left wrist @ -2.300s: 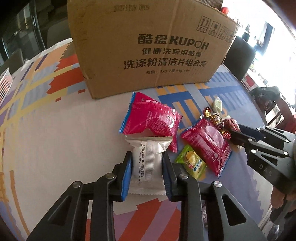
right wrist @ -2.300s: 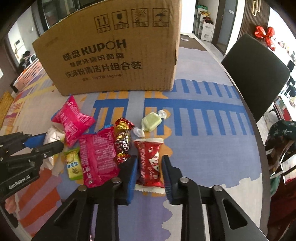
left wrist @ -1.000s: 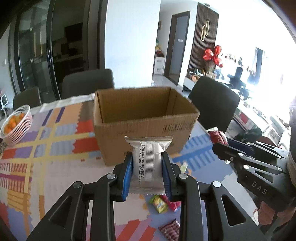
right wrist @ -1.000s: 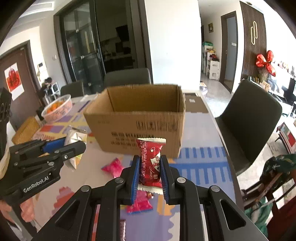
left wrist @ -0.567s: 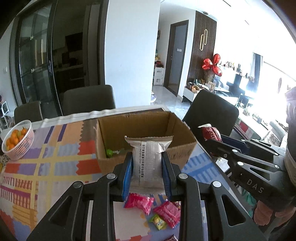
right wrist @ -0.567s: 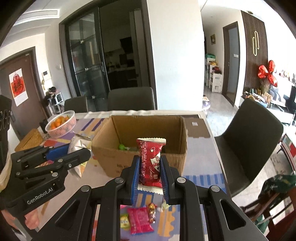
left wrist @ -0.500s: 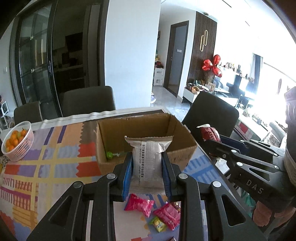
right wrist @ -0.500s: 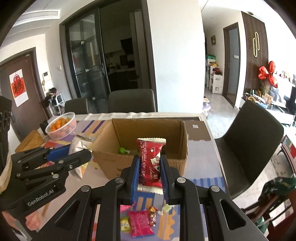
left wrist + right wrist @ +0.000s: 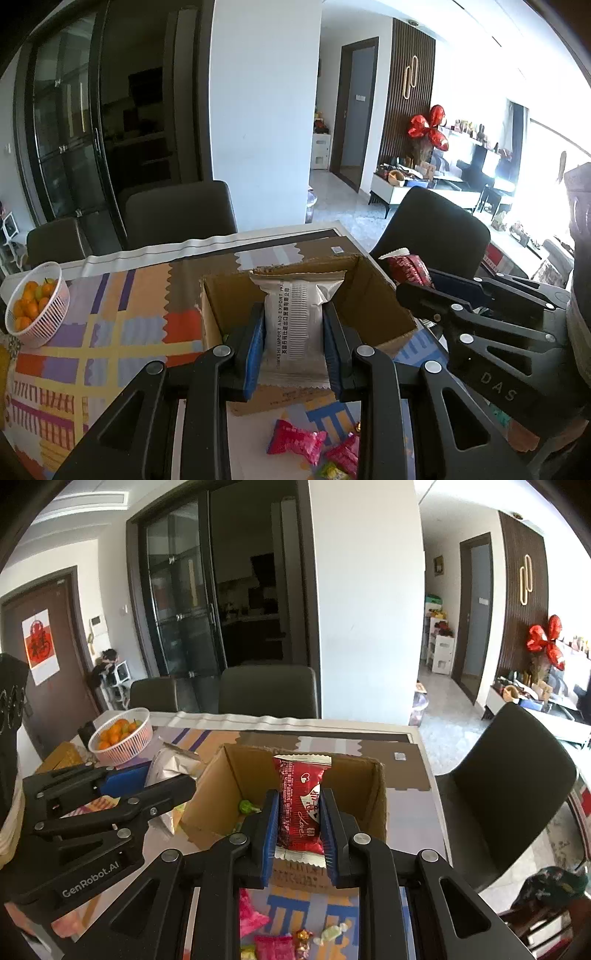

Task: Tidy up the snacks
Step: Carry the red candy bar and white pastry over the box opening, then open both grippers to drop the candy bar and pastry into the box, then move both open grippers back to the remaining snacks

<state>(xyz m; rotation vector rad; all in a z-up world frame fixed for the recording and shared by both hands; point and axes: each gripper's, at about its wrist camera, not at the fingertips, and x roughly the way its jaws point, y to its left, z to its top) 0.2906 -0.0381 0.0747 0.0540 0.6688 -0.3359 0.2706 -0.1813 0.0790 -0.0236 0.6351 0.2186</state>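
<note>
- Lifted clear of the tabletop (image 9: 122,332) since the earlier frames: both packets, now carried up above the open cardboard box (image 9: 373,295).
- Left hand-held gripper (image 9: 293,339): pinching an upright silver-white packet (image 9: 299,314), blue pads pressed on its two sides, over the near edge of the box.
- Right hand-held gripper (image 9: 297,825): clamped on an upright red packet (image 9: 301,805), also above the box, just beside the left one.
- Inside the box: a small green candy (image 9: 244,806) on the bottom.
- Left behind on the tabletop in front of the box: pink packets (image 9: 295,439), a yellow-green one (image 9: 332,472), small wrapped candies (image 9: 330,932).
- Off to the left on the tabletop: white basket (image 9: 51,317) of oranges.
</note>
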